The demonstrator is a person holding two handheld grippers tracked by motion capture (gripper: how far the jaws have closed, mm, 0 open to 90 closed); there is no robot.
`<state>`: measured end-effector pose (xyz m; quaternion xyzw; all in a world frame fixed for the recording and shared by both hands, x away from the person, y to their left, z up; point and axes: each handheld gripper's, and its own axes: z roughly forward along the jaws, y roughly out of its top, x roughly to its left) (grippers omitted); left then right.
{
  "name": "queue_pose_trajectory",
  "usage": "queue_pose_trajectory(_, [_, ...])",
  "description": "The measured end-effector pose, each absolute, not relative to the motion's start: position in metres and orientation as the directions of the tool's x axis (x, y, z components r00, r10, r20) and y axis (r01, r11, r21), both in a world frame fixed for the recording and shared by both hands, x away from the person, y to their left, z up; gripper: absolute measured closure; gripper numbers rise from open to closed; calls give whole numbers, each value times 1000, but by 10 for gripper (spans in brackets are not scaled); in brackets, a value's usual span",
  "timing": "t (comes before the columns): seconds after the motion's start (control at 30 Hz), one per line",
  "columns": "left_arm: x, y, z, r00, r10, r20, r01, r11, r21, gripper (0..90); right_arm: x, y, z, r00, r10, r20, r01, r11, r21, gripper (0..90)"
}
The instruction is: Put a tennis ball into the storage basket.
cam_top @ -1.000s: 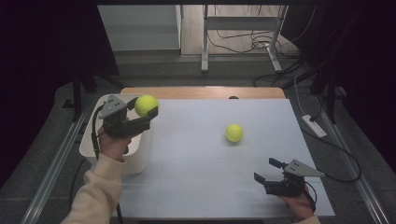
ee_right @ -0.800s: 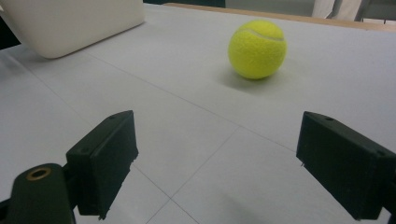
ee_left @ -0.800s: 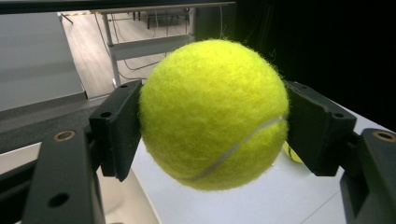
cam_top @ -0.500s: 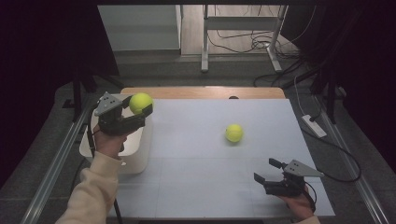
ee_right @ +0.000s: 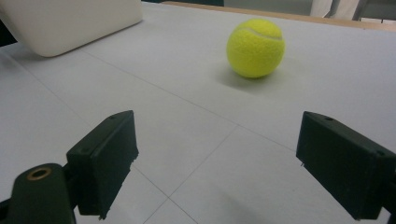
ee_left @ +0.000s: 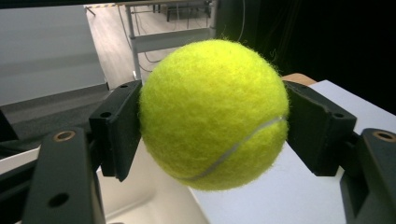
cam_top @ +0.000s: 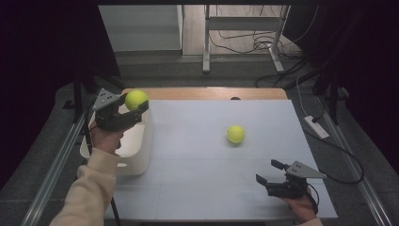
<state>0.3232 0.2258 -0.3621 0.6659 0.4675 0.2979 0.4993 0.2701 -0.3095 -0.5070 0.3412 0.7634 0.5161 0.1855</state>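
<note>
My left gripper [cam_top: 136, 104] is shut on a yellow tennis ball [cam_top: 136, 99], held above the far end of a white bin [cam_top: 141, 150] at the table's left edge. In the left gripper view the ball [ee_left: 214, 113] sits squeezed between both black jaws, with the bin's inside [ee_left: 154, 205] below it. A second tennis ball [cam_top: 235, 134] lies on the white table top, right of centre. My right gripper [cam_top: 268, 172] rests open near the front right of the table. Ahead of it, some way beyond its jaws, lies that ball [ee_right: 255, 47].
The white bin [ee_right: 70, 23] shows as a rounded wall at the far left of the right gripper view. A cable [cam_top: 329, 155] runs along the floor off the table's right edge. A metal rail [cam_top: 56, 160] borders the left side.
My left gripper has carried its ball leftward and a little away from me, from the bin's inner edge to over the bin's far end. The right gripper and the loose ball have stayed put.
</note>
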Motion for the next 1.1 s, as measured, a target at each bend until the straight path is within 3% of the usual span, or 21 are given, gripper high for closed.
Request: queue_pose_trajectory(1.1, [356, 261, -379, 252, 965, -67, 424, -48, 904, 264, 270, -310, -507, -692, 719, 66, 333, 237, 913, 128])
